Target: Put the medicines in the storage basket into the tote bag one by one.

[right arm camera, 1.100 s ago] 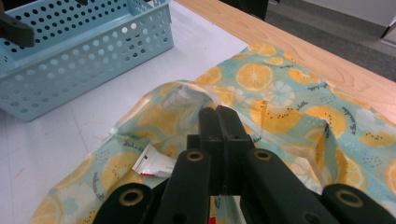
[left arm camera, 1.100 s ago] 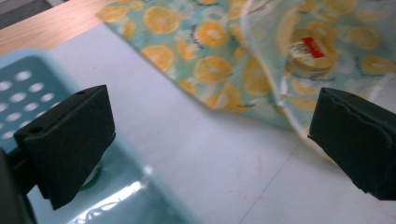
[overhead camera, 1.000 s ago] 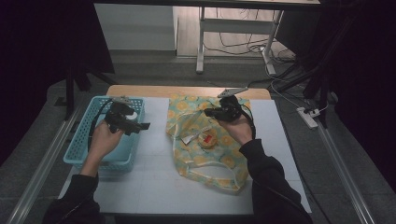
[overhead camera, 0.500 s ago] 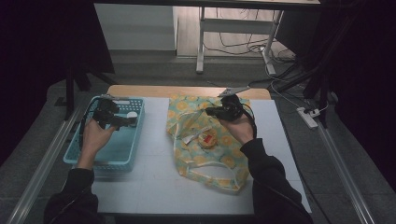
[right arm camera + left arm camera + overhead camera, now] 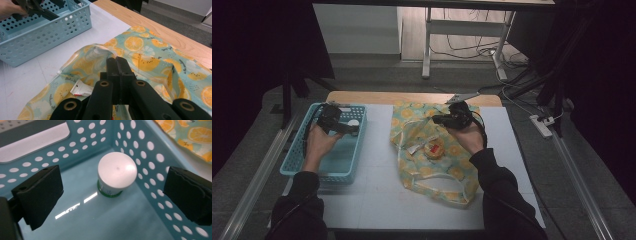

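Observation:
A small jar with a white lid (image 5: 117, 173) and a green base stands upright on the floor of the light blue perforated basket (image 5: 155, 155), near a corner. My left gripper (image 5: 113, 193) hangs open over it, jaws wide on either side, not touching it. From above, the left gripper (image 5: 346, 127) is inside the basket (image 5: 297, 160) beside the jar (image 5: 354, 122). My right gripper (image 5: 117, 63) is shut on the raised rim of an orange-print cloth bag (image 5: 150, 50). In the high view the right gripper (image 5: 439, 120) holds the bag (image 5: 432, 175) at its far edge.
A round tin with a red label (image 5: 435, 149) and a white packet (image 5: 414, 148) lie at the bag's mouth; the packet (image 5: 81, 89) also shows below my right jaws. A white mat (image 5: 372, 200) covers the wooden table (image 5: 377, 97). Metal rails run along both sides.
My left gripper has moved a little farther over the basket and sunk lower into it, towards the jar. The right gripper and the bag have kept still.

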The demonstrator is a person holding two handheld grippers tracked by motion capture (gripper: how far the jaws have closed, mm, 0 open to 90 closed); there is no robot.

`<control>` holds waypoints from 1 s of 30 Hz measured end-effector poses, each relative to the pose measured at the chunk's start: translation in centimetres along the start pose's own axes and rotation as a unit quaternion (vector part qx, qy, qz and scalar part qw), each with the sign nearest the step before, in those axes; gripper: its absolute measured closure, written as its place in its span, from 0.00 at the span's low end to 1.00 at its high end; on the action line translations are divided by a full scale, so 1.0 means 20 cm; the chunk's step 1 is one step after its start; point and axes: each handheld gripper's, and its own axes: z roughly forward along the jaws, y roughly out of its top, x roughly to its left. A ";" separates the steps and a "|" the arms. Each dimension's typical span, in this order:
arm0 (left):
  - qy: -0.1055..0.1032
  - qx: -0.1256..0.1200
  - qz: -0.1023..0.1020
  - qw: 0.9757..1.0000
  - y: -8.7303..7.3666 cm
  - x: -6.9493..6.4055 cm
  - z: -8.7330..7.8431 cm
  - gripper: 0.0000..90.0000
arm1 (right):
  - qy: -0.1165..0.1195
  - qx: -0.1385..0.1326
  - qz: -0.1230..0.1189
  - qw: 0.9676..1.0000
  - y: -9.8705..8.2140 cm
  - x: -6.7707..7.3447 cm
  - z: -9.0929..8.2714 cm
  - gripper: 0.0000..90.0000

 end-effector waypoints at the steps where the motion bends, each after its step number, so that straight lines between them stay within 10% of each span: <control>1: 0.002 0.005 0.003 1.000 0.00 0.00 0.01 0.04 | 0.000 0.001 0.000 1.000 0.00 0.00 0.00 1.00; 12: 0.006 0.035 0.029 0.999 0.04 -0.01 0.07 0.21 | 0.002 0.000 -0.001 1.000 -0.01 0.00 0.01 1.00; 20: -0.015 0.037 0.020 0.999 0.04 0.00 0.07 0.54 | 0.002 0.001 0.001 1.000 -0.01 0.00 0.01 1.00; 30: -0.017 0.039 -0.004 0.999 0.04 0.01 0.05 0.56 | 0.002 -0.001 0.002 1.000 -0.02 0.00 0.01 1.00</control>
